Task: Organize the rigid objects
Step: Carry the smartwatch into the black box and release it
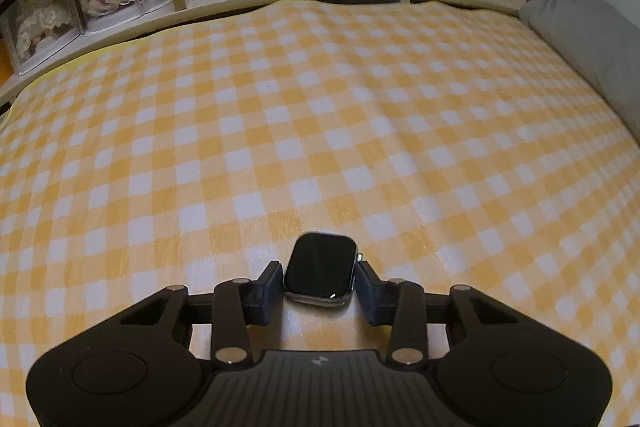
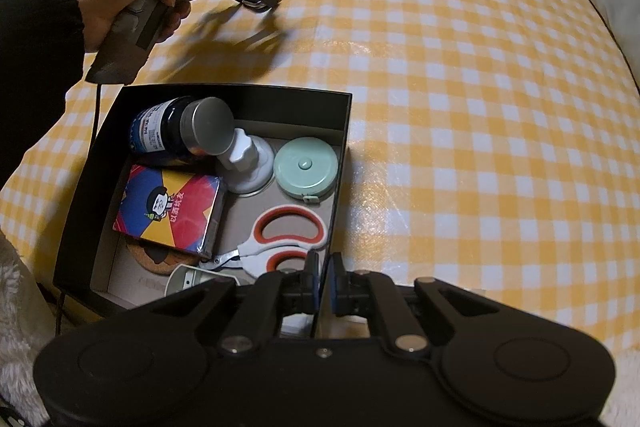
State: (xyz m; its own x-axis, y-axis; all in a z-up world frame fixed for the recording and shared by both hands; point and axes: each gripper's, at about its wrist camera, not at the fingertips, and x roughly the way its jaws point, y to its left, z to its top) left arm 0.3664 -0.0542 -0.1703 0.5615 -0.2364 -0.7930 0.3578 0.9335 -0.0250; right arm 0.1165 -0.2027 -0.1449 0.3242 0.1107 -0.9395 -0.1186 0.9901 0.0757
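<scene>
Currently, your stock reads as follows, each place given from the black box.

Watch: a dark-faced square watch without a strap, lying on the yellow checked cloth, well away from the box and beyond its far edge. Your left gripper straddles it, one finger on each side. The left finger looks to touch the case; on the right a thin gap seems to remain, so whether the watch is grasped cannot be told.

Right gripper: at the box's near right corner, fingers clenched on the box's right wall, which runs up between them.

Inside the box:
- dark bottle with a silver cap, tipped over in the far left corner;
- white knob-shaped piece, just right of the bottle;
- pale green round tape measure, against the right wall;
- card pack in bright colours, at the left, resting on a cork coaster;
- scissors with red and white handles, near the right wall;
- white item at the near edge, mostly hidden.

Your left hand, in a dark sleeve, holds the left gripper's handle beyond the box's far left corner.
</scene>
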